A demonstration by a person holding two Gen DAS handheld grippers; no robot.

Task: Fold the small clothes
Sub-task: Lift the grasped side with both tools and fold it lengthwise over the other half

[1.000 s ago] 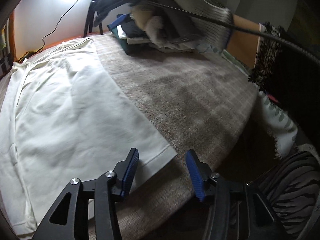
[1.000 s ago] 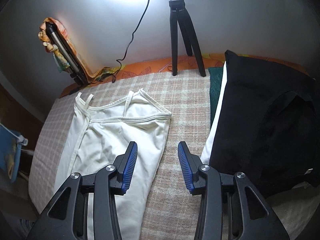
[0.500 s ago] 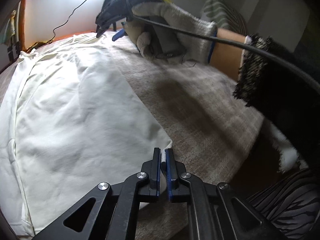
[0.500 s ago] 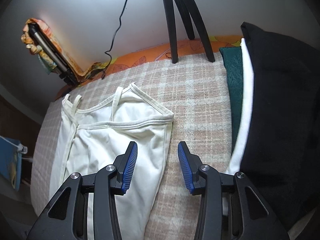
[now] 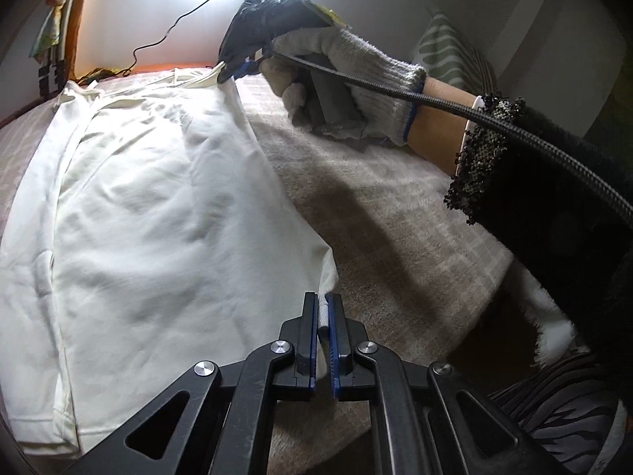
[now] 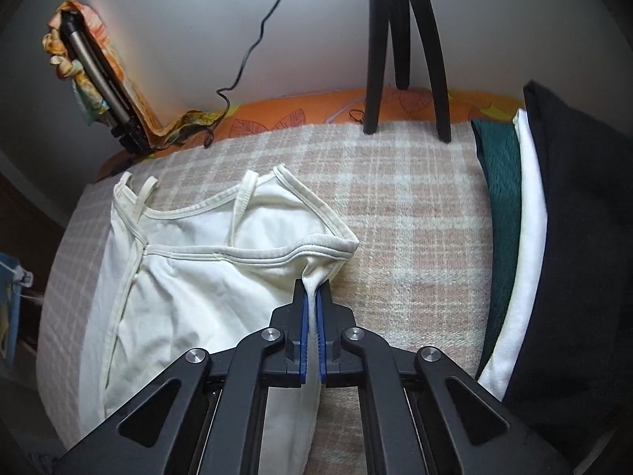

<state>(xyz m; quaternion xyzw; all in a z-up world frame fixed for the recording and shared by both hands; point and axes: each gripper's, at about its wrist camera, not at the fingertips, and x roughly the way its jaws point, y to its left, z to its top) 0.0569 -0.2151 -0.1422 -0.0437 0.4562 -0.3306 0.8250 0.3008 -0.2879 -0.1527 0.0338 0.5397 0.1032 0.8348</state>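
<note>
A cream camisole [image 6: 190,297] of soft, slightly ribbed knit lies flat on the plaid blanket [image 6: 415,237], its 2 thin straps toward the wall and its stitched, bound neckline facing up. My right gripper [image 6: 312,301] is pinched on the top corner nearest the stack, where the fabric rises into a small peak between the blue pads. My left gripper [image 5: 324,312] is clamped on the hem corner of the same garment [image 5: 158,217], a narrow fold of cloth showing between its closed pads. In the left wrist view my gloved right hand [image 5: 344,79], in a grey knitted glove with a blue cuff line, grips its tool above the far end of the garment, with a black braided cable [image 5: 474,118] running across it. No writing can be read on any item. The blanket is fuzzy, checked in beige and pink. To the right, a folded stack [image 6: 554,237] of dark green, white and black cloth lies well apart from the camisole. Behind, black tripod legs [image 6: 395,59] stand on the blanket's edge by an orange leaf-print sheet [image 6: 296,114].
</note>
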